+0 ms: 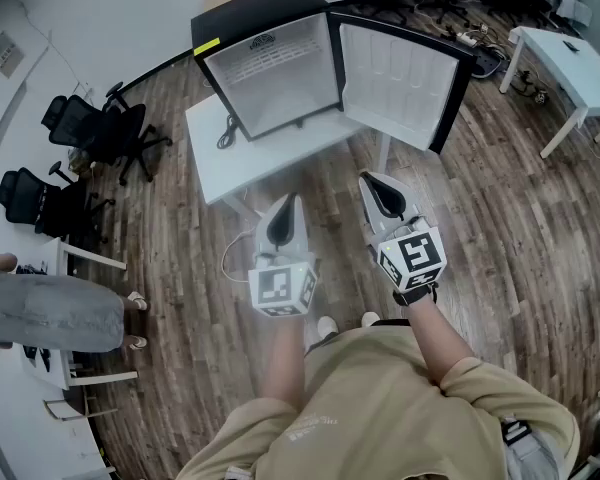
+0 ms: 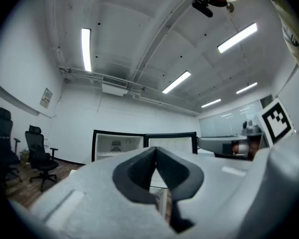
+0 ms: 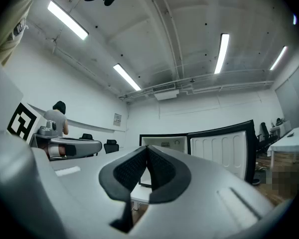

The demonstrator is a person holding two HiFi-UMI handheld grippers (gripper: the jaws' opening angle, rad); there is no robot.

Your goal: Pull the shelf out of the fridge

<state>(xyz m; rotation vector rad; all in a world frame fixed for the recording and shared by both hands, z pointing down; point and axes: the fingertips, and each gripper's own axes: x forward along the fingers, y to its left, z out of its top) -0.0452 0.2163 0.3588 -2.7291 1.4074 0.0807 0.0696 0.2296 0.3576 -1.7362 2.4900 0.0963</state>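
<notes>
- Claws are both clamped fully shut with nothing in them: on the left claw [image 1: 285, 211] and the right claw [image 1: 375, 186], the pads meet at the tips in each gripper view.
- Both are held out in front of the person, side by side, over the wood floor [image 1: 500, 228]. They point toward the fridge [image 1: 280, 93] but are well apart from it.
- Fridge sits on a white table [image 1: 215, 163] with its door [image 1: 395, 80] swung wide open to the right.
- Shelf [image 1: 265, 65] is inside the fridge, in the upper part of the white interior. It looks like a wire rack, and neither claw touches it.
- Black cable [image 1: 225, 133] lies on the table just left of the fridge.
- Yellow tag [image 1: 207, 46] is on the fridge's top front edge, at the left corner.
- Two black chairs [image 1: 95, 128] stand off to the left by the wall.
- Someone in grey [image 1: 50, 313] is at the left edge of the head view.
- Second white table [image 1: 570, 63] is over at the far right.
</notes>
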